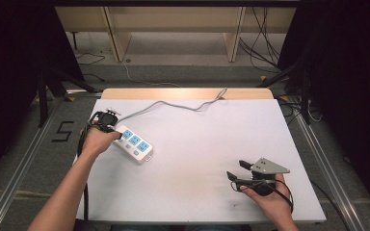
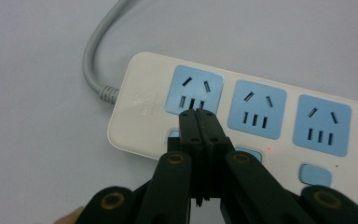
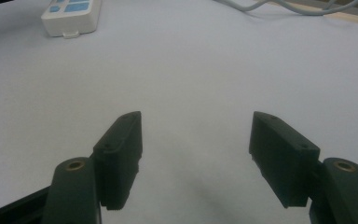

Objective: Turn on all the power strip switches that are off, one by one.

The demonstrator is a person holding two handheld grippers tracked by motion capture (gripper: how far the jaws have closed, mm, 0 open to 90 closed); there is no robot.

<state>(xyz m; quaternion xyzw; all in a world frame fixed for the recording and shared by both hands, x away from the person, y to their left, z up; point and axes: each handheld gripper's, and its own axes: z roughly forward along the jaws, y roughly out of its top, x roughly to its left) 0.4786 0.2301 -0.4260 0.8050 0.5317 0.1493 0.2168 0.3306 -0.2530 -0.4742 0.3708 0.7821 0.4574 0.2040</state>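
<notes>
A white power strip (image 1: pixel 134 143) with three blue sockets lies on the left part of the white table; its grey cable (image 1: pixel 173 104) runs to the far edge. My left gripper (image 2: pixel 198 113) is shut with nothing between its jaws, its tips over the strip (image 2: pixel 242 121) at the lower edge of the first socket, beside a blue switch button (image 2: pixel 173 135). In the high view that left gripper (image 1: pixel 117 133) sits at the strip's cable end. My right gripper (image 1: pixel 238 169) rests open near the table's front right, its jaws (image 3: pixel 196 126) apart over bare table surface.
The table's white sheet (image 1: pixel 207 144) has a wooden strip (image 1: pixel 188 93) along its far edge. Two more blue buttons (image 2: pixel 315 175) sit along the strip's near side. Metal rails (image 1: pixel 24 163) and loose cables lie on the floor around the table. The strip's end (image 3: pixel 72 16) appears far off in the right gripper view.
</notes>
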